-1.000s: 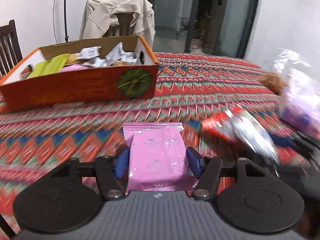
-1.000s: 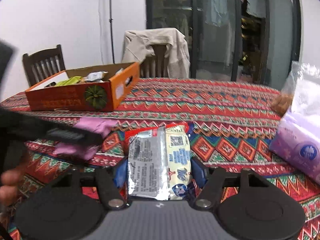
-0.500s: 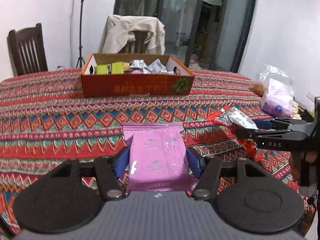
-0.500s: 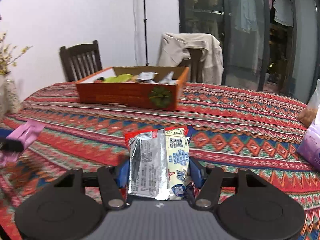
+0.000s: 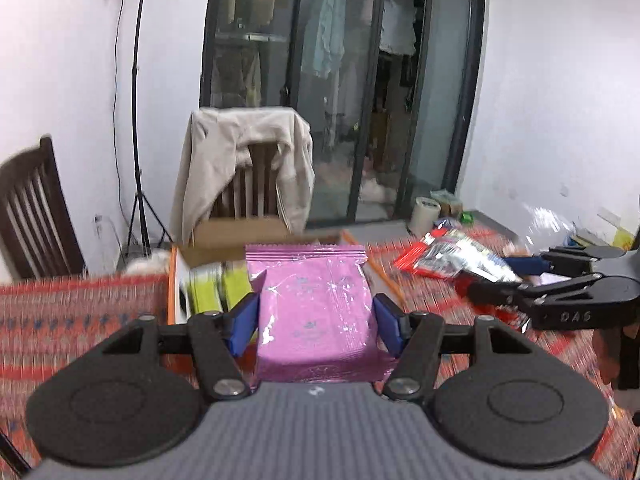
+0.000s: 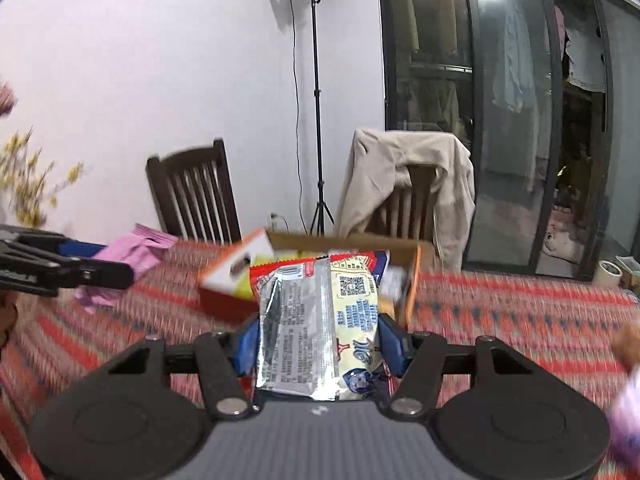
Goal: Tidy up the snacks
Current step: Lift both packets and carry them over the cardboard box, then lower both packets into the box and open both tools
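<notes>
Moved since earlier: both grippers have risen and closed on the orange box (image 5: 178,280), which a second ago sat well off across the table (image 5: 80,304).
Left gripper (image 5: 316,322): clenched on the pink packet (image 5: 314,300), its blue pads pressing both side edges.
Right gripper (image 6: 318,340): grasping the silver-and-cream snack packet (image 6: 320,320) the same way.
Packet positions: each juts forward from its jaws, lifted off the cloth, with the box's near wall just behind it in view.
Doing it well: carry each packet past the box's near edge, lower it over a bare spot inside, and only then release, probably one hand at a time.
</notes>
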Demonstrator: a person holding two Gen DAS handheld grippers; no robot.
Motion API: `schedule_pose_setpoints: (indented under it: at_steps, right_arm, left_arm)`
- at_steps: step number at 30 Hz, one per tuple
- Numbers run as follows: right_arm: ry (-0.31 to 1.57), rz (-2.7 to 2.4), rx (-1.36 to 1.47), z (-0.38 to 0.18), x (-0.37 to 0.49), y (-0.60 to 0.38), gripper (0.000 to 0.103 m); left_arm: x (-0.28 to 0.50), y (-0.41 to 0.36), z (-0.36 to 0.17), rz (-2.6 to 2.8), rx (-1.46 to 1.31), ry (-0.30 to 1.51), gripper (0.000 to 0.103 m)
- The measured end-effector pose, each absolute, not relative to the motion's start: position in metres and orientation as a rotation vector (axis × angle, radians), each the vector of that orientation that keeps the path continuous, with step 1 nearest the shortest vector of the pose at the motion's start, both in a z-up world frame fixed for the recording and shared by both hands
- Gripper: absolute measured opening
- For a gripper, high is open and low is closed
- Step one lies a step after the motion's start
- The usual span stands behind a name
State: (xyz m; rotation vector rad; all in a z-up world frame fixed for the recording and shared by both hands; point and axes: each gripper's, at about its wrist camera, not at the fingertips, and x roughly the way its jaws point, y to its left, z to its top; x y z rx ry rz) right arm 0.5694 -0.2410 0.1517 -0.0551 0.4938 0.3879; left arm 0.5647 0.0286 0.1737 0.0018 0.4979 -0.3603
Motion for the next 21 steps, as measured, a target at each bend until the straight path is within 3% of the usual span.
schedule_pose_setpoints:
  at_steps: [5,10,19,21]
  right_arm:
    - [0.556,0.320,-0.060,0.163,0.675,-0.225,0.060]
    - [0.655,0.243,-0.079,0.115,0.762,-0.205,0.060]
    - [0.728,0.207,-0.124,0.022,0.811,-0.181,0.060]
    - [0.745,0.232,-0.134,0.015,0.807,-0.182,0.068]
  left_arm:
    - [0.650,0.015,0.179,-0.369,-0.077,0.504,0.063]
    - [0.727,-0.001,0.148,-0.360,-0.128,0.582,0.063]
    - [0.810,-0.016,0.083,-0.347,-0.195,0.686,0.063]
    - [0.821,-0.023,0.071,-0.342,-0.190,0.709,0.063]
